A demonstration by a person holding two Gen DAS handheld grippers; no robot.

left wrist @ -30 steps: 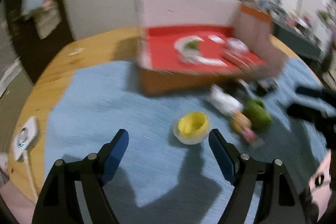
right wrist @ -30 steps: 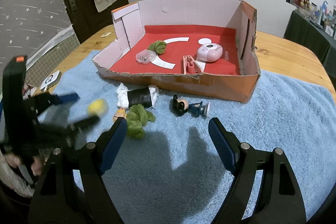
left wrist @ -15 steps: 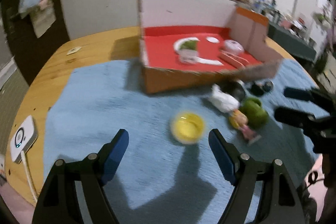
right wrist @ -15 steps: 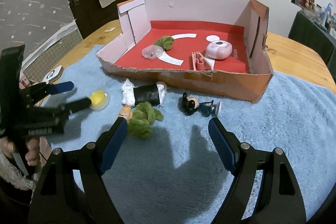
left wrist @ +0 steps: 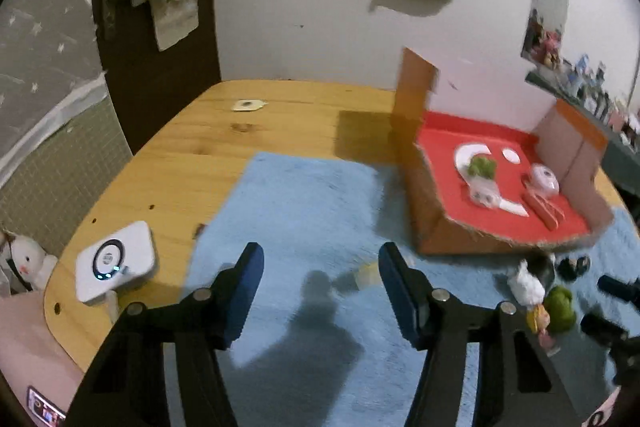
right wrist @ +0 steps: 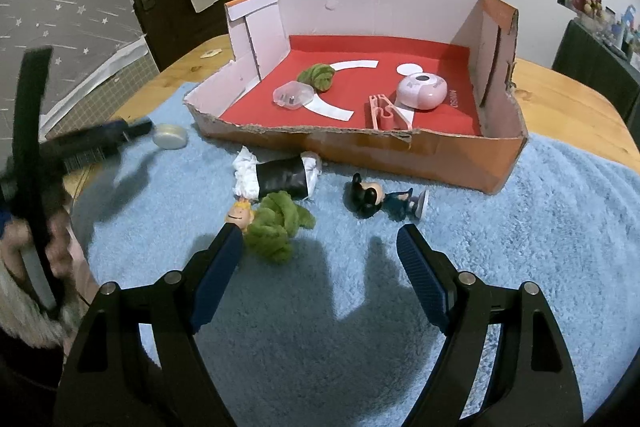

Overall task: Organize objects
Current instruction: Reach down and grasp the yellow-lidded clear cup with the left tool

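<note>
- The right tool (right wrist: 318,251) is nearest: its blue fingers (right wrist: 218,267) stand wide apart and hold nothing. It hangs low over the blue towel (right wrist: 520,227).
- The left finger of this tool is just beside the green plush (right wrist: 276,223), but I cannot tell if it touches it.
- The green plush looks soft and light; I judge that it will squash under a grip, so the thick middle is the best place to take it.
- The small blond figure (right wrist: 240,213) lies against the plush. It looks hard and small, and may slip from the pads.
- A little further lie the black roll with white paper ends (right wrist: 280,177) and the dark-haired figure (right wrist: 378,201), both on the towel before the box.
- The figure looks stiff and smooth; the body is probably a safer hold than the round head.
- The left tool (left wrist: 320,279) is also wide open and empty. Between its fingers a pale round cup (left wrist: 366,275) lies on the towel, blurred, so I cannot tell if anything touches it.
- Furthest stands the cardboard box (right wrist: 460,161) with a red floor, on the wooden tabletop (left wrist: 180,163). It already holds another green plush (right wrist: 318,75), a clear case (right wrist: 293,95), a pink clip (right wrist: 384,111) and a pink round gadget (right wrist: 420,91).
</note>
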